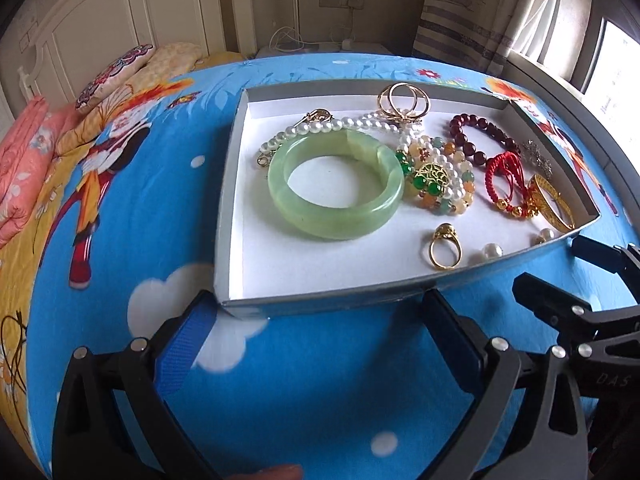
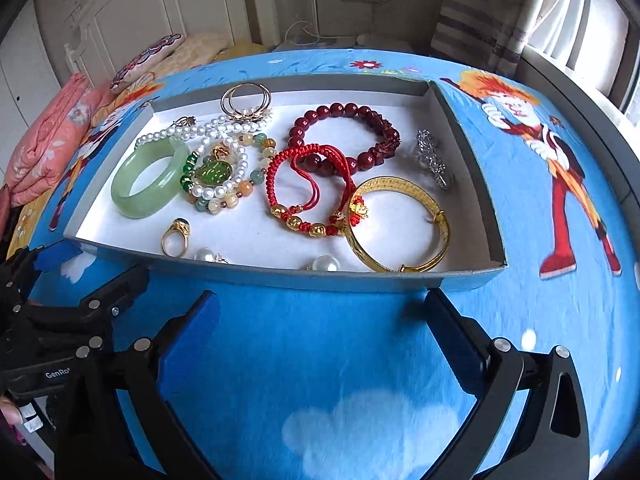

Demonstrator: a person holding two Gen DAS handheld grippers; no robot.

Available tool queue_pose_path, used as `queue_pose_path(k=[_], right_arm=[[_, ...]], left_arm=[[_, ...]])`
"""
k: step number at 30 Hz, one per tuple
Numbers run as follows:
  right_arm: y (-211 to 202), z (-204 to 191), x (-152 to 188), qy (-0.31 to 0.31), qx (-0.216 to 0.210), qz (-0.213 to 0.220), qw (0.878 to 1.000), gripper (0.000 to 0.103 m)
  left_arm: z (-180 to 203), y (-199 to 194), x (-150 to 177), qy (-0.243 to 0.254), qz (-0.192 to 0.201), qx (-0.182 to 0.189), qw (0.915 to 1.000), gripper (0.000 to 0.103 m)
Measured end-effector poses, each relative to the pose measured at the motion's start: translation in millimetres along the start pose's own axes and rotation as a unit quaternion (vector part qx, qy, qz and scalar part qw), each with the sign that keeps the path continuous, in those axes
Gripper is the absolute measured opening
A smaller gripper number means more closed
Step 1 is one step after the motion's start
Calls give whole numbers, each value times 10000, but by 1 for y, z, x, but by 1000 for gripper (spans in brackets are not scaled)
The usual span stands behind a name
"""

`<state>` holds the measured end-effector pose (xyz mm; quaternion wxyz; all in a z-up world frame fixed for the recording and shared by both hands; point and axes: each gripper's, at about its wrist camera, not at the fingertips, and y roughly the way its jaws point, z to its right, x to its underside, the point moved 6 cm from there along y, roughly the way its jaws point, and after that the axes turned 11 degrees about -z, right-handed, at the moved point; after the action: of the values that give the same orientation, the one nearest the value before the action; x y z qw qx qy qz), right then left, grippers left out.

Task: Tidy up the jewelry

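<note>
Right wrist view looks down on a shallow grey box (image 2: 466, 128) lying on the bed's blue cartoon sheet (image 2: 560, 300), white inside and holding all the jewelry: a green jade bangle (image 2: 150, 178) at the left, a pearl strand (image 2: 188, 131), a dark red bead bracelet (image 2: 344, 136), a red cord bracelet (image 2: 308, 192), a gold bangle (image 2: 396, 226) and a gold ring (image 2: 175, 239). The right claw (image 2: 320, 312) hangs just short of the box, fingers wide apart and empty; the left claw (image 1: 320, 308) is likewise spread at the near wall.
</note>
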<state>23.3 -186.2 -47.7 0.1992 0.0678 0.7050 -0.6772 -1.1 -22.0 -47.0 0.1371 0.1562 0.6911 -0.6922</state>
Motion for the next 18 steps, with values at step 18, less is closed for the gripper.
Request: queue_pose_path(k=[18], right_arm=[[6,15,-13,130,44,303,9994,99]], left_arm=[[-31,12,-26,-111,159,-35,9998,101]])
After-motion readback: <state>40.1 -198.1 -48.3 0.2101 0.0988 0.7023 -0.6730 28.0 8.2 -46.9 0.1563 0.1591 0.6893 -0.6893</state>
